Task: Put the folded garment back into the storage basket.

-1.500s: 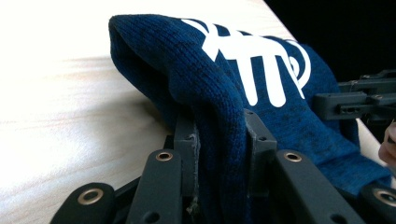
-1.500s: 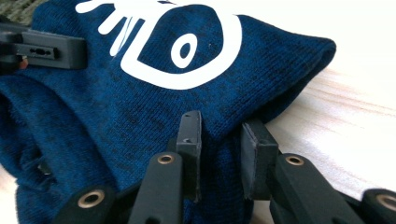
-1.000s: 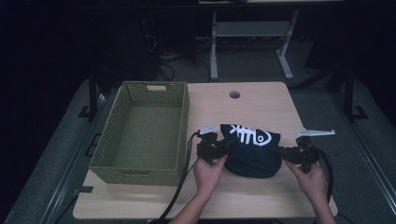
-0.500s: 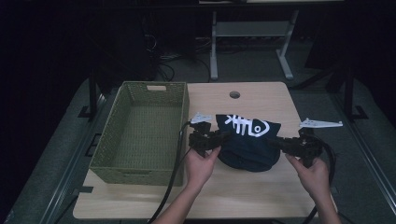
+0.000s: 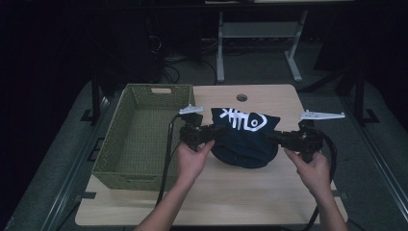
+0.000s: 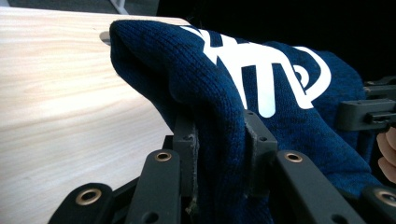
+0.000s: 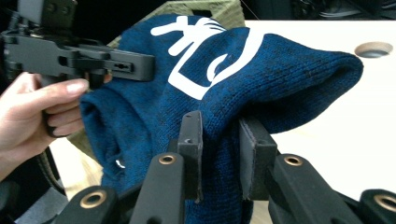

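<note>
I had the sweater (image 5: 243, 137) pinched at both ends and hanging above the table (image 5: 269, 192), just to the right of the basket (image 5: 137, 139). My left gripper (image 5: 214, 131) was clamped on a fold at the cloth's left edge; in the left gripper view the two pads (image 6: 186, 154) pressed thick navy knit between them, with the white print above. My right gripper (image 5: 274, 138) bit the opposite edge in the same way, its pads (image 7: 189, 149) squeezed on a bunched ridge of fabric. I held the two grips apart and roughly level so that the cloth was stretched into a sling between them, its belly sagging toward the tabletop and perhaps brushing it; I could not tell from above. Gripping at both ends kept the folded bundle from opening or slipping out on one side. The basket stood empty, its open mouth up, close at my left hand, so I judged that the likely move was to carry the sweater sideways over the rim, high enough that the drooping middle would clear the woven wall.
</note>
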Motion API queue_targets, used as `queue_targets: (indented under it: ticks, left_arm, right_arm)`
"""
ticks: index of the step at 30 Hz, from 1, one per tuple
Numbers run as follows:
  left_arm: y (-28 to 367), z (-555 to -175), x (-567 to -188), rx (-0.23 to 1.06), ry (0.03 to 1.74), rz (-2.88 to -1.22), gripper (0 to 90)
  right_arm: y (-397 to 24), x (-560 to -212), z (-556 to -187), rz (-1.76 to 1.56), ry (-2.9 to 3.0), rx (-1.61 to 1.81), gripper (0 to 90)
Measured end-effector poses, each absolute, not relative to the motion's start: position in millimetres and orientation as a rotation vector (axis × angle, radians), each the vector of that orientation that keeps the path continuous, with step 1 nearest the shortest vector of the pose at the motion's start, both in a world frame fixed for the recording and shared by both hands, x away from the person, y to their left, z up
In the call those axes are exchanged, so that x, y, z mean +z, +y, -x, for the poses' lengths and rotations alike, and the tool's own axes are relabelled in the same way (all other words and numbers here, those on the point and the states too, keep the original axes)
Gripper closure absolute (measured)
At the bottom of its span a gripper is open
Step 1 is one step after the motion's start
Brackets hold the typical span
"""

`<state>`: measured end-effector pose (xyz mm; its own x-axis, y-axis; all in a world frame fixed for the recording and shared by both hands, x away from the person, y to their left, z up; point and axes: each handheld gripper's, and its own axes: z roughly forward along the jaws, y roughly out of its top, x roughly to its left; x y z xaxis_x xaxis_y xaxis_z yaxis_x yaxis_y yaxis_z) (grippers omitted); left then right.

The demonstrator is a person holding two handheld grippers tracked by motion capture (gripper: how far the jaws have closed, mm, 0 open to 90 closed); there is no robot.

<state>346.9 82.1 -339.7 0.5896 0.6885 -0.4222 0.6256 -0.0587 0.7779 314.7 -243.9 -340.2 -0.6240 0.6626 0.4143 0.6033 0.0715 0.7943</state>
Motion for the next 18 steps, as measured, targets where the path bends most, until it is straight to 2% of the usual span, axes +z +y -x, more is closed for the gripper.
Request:
queue_targets:
  ticks: [18]
  left_arm:
    - [129.7,-361.9,-318.2,0.103,1.122,-1.707,70.5]
  right_arm:
    - [-199.1,-315.5,-342.2,-1.252,2.282,1.707,72.9]
